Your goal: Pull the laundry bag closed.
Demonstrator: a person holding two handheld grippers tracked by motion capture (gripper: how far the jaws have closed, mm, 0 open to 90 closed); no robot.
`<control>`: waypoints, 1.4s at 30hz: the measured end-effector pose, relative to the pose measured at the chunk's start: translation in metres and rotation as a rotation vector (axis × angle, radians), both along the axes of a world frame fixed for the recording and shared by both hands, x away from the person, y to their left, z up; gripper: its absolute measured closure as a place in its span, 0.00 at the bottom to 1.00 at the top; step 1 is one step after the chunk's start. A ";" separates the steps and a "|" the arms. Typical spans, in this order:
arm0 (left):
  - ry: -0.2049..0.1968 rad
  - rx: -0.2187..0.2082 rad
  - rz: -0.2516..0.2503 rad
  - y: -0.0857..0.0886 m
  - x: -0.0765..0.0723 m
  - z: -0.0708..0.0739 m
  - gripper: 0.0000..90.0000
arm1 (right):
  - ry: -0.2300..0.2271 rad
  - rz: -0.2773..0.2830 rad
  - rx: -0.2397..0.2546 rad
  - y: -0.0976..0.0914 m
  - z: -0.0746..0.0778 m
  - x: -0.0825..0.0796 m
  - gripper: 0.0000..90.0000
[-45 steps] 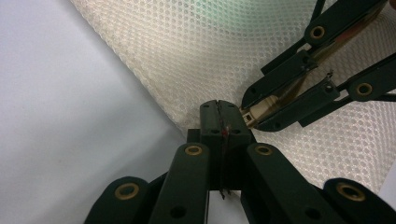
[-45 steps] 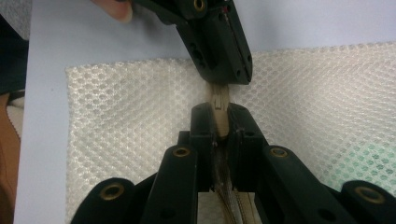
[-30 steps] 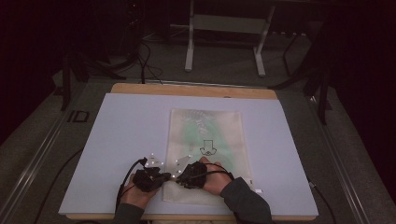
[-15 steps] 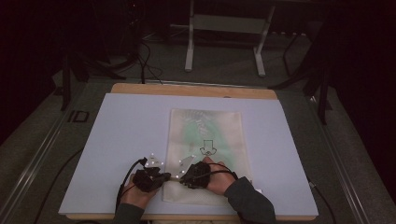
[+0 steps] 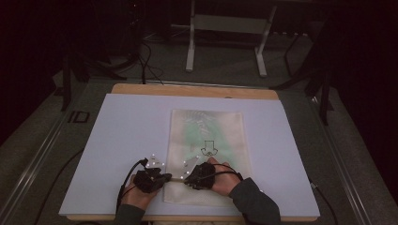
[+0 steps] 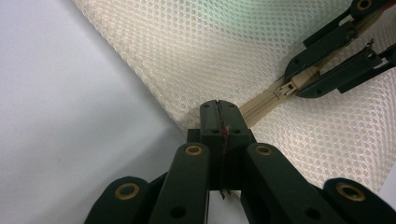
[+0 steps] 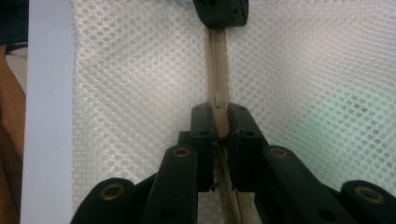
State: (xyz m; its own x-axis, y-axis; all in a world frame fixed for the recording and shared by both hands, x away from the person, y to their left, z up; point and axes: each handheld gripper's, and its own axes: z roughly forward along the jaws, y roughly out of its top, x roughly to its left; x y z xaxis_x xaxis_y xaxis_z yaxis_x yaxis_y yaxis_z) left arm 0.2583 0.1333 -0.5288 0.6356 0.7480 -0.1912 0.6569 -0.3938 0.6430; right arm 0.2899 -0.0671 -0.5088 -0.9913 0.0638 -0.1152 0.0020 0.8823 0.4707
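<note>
A white mesh bag (image 5: 206, 150) lies flat on the pale desk (image 5: 122, 131), toward the near edge and a little right of centre, with something green showing faintly through the netting and a small black drawing (image 5: 208, 149) on it; it looks like an arrow, though the high view is too dim for me to be sure, and I can read no brand or wording on the bag. Left of the desk, on the floor, a marking reads "ID" (image 5: 78, 116). Both hands work at the bag's near end, along its beige zipper (image 7: 216, 70). The left gripper (image 6: 218, 122) has its jaws pressed together on the end of the zipper at the bag's corner, a thin sliver of the bag's edge pinched between them. The right gripper (image 7: 219, 122) sits just beside it along the same strip, jaws clamped on the zipper pull (image 7: 218, 103). In the left gripper view the slider (image 6: 285, 88) shows between the right gripper's fingertips.
</note>
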 end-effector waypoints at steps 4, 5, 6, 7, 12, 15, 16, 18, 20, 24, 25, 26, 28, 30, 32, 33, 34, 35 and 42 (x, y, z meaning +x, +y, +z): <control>0.000 0.001 -0.002 0.000 0.000 0.000 1.00 | 0.001 -0.003 -0.006 -0.002 0.001 -0.001 0.92; 0.001 0.000 -0.001 0.000 0.000 0.000 1.00 | -0.001 0.000 -0.009 -0.002 0.001 -0.001 0.92; 0.000 0.000 0.000 0.000 0.000 0.000 1.00 | 0.000 -0.002 -0.009 -0.003 0.001 -0.001 0.92; 0.000 0.002 -0.002 0.000 0.000 0.000 1.00 | 0.000 -0.003 -0.007 -0.003 0.001 -0.001 0.92; 0.000 0.004 -0.002 0.000 0.000 0.000 1.00 | -0.003 -0.002 -0.008 -0.004 0.001 -0.001 0.92; 0.001 0.004 -0.003 0.000 0.000 0.000 1.00 | -0.001 -0.002 -0.006 -0.005 0.001 -0.002 0.92; 0.000 0.005 -0.002 0.000 0.000 0.000 1.00 | -0.002 -0.003 -0.007 -0.005 0.001 -0.002 0.92; 0.001 0.005 -0.002 0.000 0.000 0.000 1.00 | -0.004 -0.001 -0.010 -0.006 0.001 -0.002 0.92; 0.001 0.004 -0.002 0.000 0.000 0.000 1.00 | -0.003 -0.004 -0.009 -0.007 0.001 -0.003 0.92; 0.002 0.004 -0.002 0.000 0.000 0.000 1.00 | -0.002 -0.007 -0.013 -0.009 0.002 -0.003 0.92; 0.002 0.003 -0.001 0.000 0.000 0.000 1.00 | -0.003 -0.006 -0.013 -0.009 0.002 -0.003 0.92; 0.002 0.003 -0.001 0.000 0.000 0.000 1.00 | -0.005 -0.004 -0.009 -0.009 0.002 -0.003 0.92; 0.002 0.003 -0.001 0.000 0.000 0.000 1.00 | -0.005 -0.003 -0.013 -0.010 0.002 -0.003 0.92; 0.003 0.003 -0.002 0.000 0.000 0.000 1.00 | -0.006 -0.004 -0.014 -0.011 0.002 -0.003 0.92; 0.003 0.002 -0.001 0.000 0.000 0.000 1.00 | -0.006 -0.004 -0.017 -0.013 0.002 -0.003 0.92; 0.004 0.001 -0.001 0.000 0.000 0.000 1.00 | -0.007 -0.008 -0.018 -0.013 0.002 -0.004 0.92; 0.003 0.001 -0.001 0.000 0.000 0.000 1.00 | -0.007 -0.008 -0.017 -0.013 0.003 -0.004 0.92; 0.004 0.000 0.000 0.000 0.000 0.000 1.00 | -0.007 -0.011 -0.019 -0.014 0.003 -0.004 0.92; 0.004 0.001 0.000 0.000 0.000 0.000 1.00 | -0.009 -0.008 -0.021 -0.016 0.003 -0.004 0.92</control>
